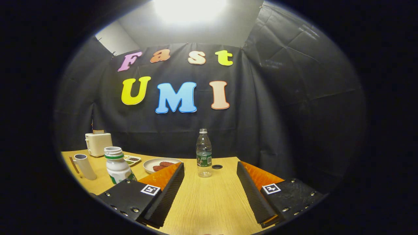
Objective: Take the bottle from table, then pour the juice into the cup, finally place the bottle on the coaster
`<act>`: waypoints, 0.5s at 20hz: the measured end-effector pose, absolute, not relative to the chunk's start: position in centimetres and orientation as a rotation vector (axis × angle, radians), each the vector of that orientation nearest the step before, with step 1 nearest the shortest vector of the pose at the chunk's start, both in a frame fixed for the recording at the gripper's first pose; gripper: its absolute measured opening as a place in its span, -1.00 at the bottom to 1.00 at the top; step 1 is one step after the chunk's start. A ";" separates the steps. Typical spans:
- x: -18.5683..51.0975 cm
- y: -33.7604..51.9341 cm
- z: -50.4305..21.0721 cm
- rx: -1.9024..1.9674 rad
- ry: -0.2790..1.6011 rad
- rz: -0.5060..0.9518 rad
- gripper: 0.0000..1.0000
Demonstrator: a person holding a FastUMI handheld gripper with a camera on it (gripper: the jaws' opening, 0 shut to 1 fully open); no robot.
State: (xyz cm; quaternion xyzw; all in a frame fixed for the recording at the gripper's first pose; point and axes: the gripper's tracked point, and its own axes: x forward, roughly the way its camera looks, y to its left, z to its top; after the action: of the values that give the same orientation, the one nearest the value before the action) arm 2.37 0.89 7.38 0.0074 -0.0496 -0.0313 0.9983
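Note:
A clear plastic bottle [204, 153] with a green label and a cap stands upright on the wooden table [202, 202], just ahead of my fingers and centred between them. A small dark round coaster [217, 166] lies right beside its base. Left of my left finger stands a white bottle [117, 164] with a green ring and an uncapped neck. Further left is a white cup [84, 166] with a handle. My gripper [210, 164] is open wide, with nothing between its fingers, and touches none of these.
A white plate [161, 164] with reddish-brown food sits beyond my left finger. A small dish [131, 159] lies behind the white bottle. A cream toaster [98, 143] stands at the back left against the black cloth wall. The table ends shortly behind the coaster.

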 end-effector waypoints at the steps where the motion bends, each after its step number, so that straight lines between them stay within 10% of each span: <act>1: 2.0 1.9 8.1 0.005 -0.099 -0.046 0.96; 10: -1.2 11.4 9.7 -0.033 -0.065 0.112 0.95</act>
State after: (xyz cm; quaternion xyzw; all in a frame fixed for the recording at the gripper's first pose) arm -1.24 11.43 9.66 -0.0164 -0.0325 0.0561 0.9978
